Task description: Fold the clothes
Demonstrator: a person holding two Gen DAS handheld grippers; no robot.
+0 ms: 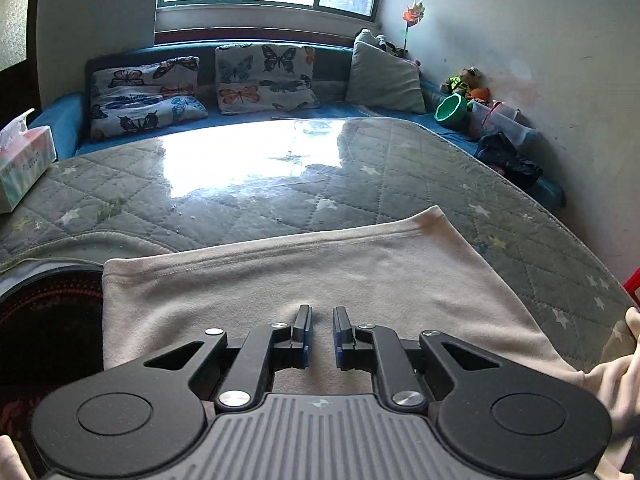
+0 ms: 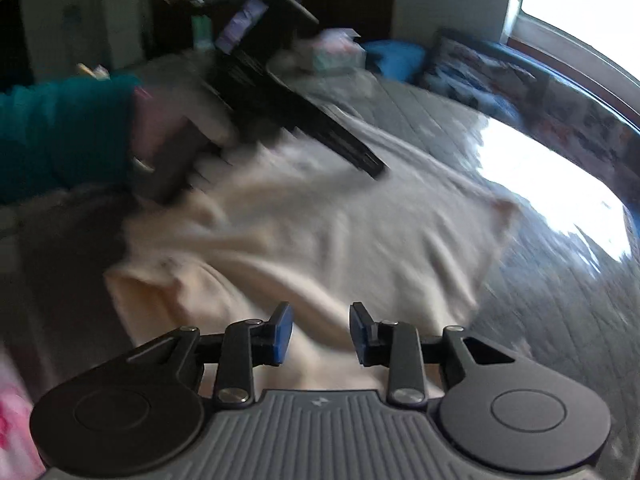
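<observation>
A desk (image 1: 400,168) covered with a grey quilted, star-printed cloth under a glossy sheet fills both views, with a blue sofa (image 1: 60,120) behind it carrying butterfly-print cushions (image 1: 264,78). A cream garment (image 1: 320,280) lies spread on the near part of the desk, its hemmed edge running across the far side and a rumpled part trailing off toward the right. A tissue box (image 1: 24,164) stands at the desk's left edge. The left hand-held gripper (image 1: 322,334) hangs low over the garment's middle, its blue-padded jaws drawn close together with a narrow gap and no cloth between them. The right hand-held gripper (image 2: 320,332) is over the garment's near, crumpled edge, jaws spread apart and empty.
</observation>
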